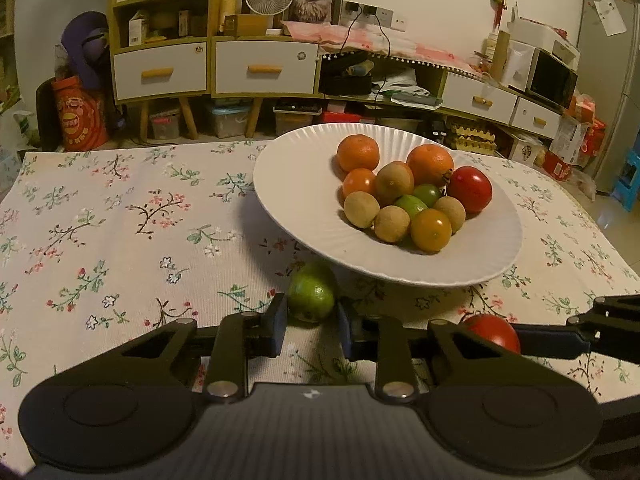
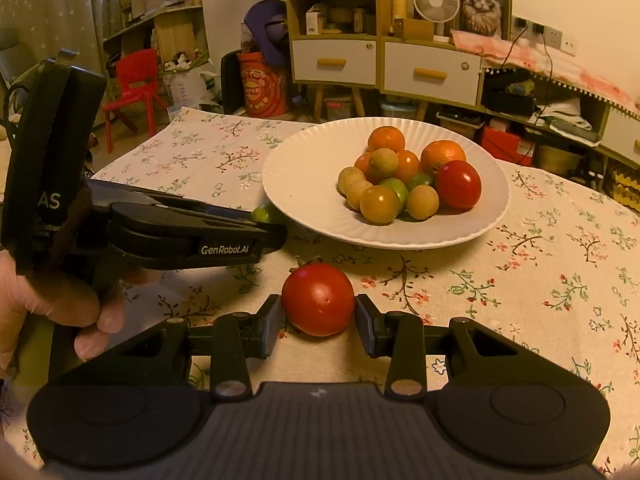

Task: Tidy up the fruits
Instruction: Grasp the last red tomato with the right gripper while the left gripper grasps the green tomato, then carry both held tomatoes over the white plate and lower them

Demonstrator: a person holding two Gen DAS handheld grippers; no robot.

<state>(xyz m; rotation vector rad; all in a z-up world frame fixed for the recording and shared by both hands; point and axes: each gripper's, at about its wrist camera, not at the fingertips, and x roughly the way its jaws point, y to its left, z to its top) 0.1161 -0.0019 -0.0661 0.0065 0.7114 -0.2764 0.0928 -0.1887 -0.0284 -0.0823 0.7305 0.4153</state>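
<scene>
**Two fruits gripped in front of the plate**

A green lime (image 1: 312,298) is seen low in the centre of the left wrist view, on the floral cloth (image 1: 120,220), just under the near rim of the white plate (image 1: 288,176). It is clamped by the left gripper (image 1: 312,326), whose pads are pressed against its two sides. In the right wrist view the same lime (image 2: 266,213) is glimpsed left of centre, mostly hidden behind the left gripper's fingers (image 2: 224,240), which are held by a hand (image 2: 52,304) at the lower left edge.

A red tomato (image 2: 318,299) is held by the right gripper (image 2: 319,322) in the lower middle of the right wrist view; both pads are set against it and it rests on the cloth. In the left wrist view this tomato (image 1: 494,330) is seen at the lower right, partly covered.

The plate occupies the upper centre of both views. Oranges, small brown fruits, green limes and another red tomato (image 1: 470,189) are piled on it, toward its right half.
</scene>
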